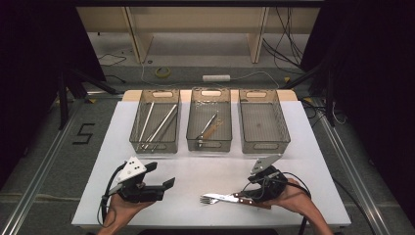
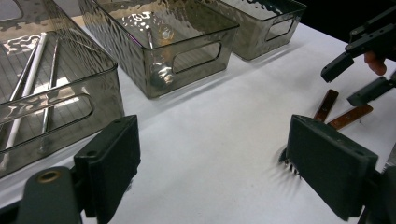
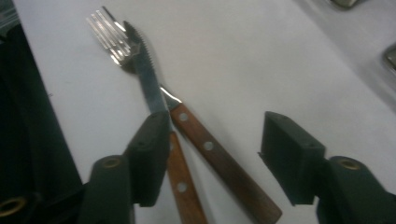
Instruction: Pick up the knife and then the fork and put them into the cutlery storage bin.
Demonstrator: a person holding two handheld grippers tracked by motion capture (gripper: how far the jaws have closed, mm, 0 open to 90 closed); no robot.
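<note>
knife handle partly behind tongs, cut off

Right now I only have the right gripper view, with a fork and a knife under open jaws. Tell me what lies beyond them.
Observer: Three smoky bins stand in a row at the far side of the table: left bin, middle bin, right bin.
Operator: Say what the middle one holds.
Observer: Cutlery, including a wood-handled piece.
Operator: Report the left gripper.
Observer: The left gripper is open at the near left, apart from the fork.
</note>
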